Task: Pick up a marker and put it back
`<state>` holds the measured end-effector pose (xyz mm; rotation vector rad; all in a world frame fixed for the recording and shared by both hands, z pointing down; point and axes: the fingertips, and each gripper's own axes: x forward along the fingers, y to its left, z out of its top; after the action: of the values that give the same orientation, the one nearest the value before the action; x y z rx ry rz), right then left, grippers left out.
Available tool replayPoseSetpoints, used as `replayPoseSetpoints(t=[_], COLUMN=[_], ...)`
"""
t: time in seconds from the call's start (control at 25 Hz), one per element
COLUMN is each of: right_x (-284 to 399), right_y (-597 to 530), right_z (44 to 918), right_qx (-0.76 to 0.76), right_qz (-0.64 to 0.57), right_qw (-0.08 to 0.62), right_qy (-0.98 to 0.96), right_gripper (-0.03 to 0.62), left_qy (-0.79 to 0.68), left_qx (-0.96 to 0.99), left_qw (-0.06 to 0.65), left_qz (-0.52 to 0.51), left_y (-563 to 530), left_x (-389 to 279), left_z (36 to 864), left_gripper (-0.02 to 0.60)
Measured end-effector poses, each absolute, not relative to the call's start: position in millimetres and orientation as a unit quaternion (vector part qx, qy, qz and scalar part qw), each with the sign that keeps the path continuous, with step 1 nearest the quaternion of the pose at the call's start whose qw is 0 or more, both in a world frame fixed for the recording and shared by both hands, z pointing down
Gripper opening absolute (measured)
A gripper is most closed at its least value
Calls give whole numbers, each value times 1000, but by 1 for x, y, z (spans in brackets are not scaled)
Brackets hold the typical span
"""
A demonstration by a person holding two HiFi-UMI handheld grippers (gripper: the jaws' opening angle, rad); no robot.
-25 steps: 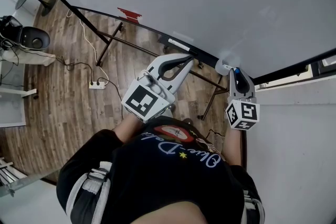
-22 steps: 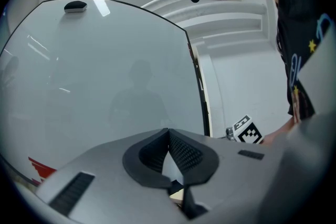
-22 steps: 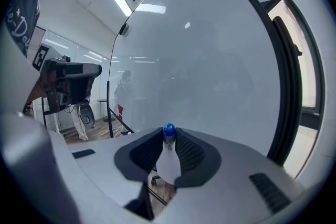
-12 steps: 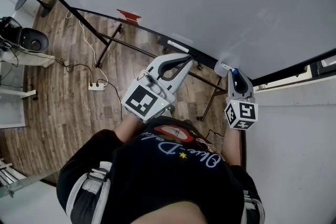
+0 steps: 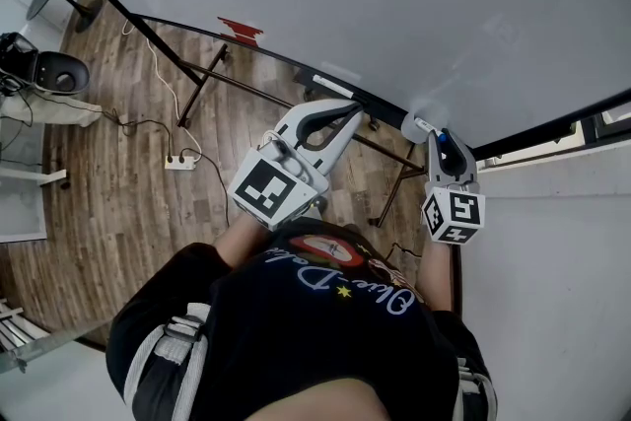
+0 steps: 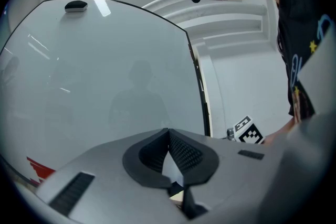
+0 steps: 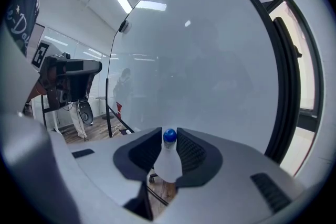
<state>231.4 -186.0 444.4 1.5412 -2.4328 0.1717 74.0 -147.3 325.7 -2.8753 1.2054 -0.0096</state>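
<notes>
We judged the marker (image 7: 168,162) a light, stiff thing: a smooth, round plastic barrel, white with a blue end, likely to slip or roll if set down carelessly, but not fragile. The best hold, we thought, was across the barrel and not on the blue end, which might pull off if it was a cap. It stood between the jaws of the right gripper (image 7: 169,132), close by the lower right corner of the whiteboard (image 5: 394,5), blue end away from the camera. Those jaws had just been opening, yet the pads (image 7: 193,152) lay against both its sides as far as we could see, so we read a loosening grip, not a release. The left gripper (image 6: 168,131) hung beside it, before the lower edge, jaws together with nothing between them.

A red patch (image 5: 243,28) sat farther left along the lower edge. The stand legs (image 5: 202,84) ran down to the wooden floor (image 5: 118,192), where a power strip (image 5: 180,159) lay with its cables. None of these stood near the marker; only the board's dark frame was close enough to knock.
</notes>
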Motion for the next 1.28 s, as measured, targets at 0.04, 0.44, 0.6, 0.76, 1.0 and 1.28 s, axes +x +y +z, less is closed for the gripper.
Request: replayPoseSetpoints(t=[0.04, 0.44, 0.6, 0.76, 1.0, 1.28], right_x=[232, 239, 243, 247, 252, 259], right_y=[-186, -181, -178, -175, -167, -153], right_z=[443, 428, 416, 404, 389, 372], right_qx=[530, 543, 551, 559, 570, 583], right_qz=[58, 46, 38, 28, 23, 17], right_qw=[127, 112, 100, 91, 70, 45], right_qy=[-836, -831, -828, -824, -819, -811], right_gripper=[86, 95, 97, 97, 78, 35], left_qy=[386, 379, 374, 368, 355, 338], left_qx=[-923, -925, -927, -930, -935, -941], left_qw=[11, 14, 13, 10, 12, 2], left_qz=[-3, -4, -3, -1, -4, 2], left_y=[-147, -148, -148, -148, -148, -147], left_x=[74, 78, 81, 85, 89, 98], left_z=[325, 324, 325, 325, 326, 329], left_gripper=[3, 3, 3, 3, 3, 3])
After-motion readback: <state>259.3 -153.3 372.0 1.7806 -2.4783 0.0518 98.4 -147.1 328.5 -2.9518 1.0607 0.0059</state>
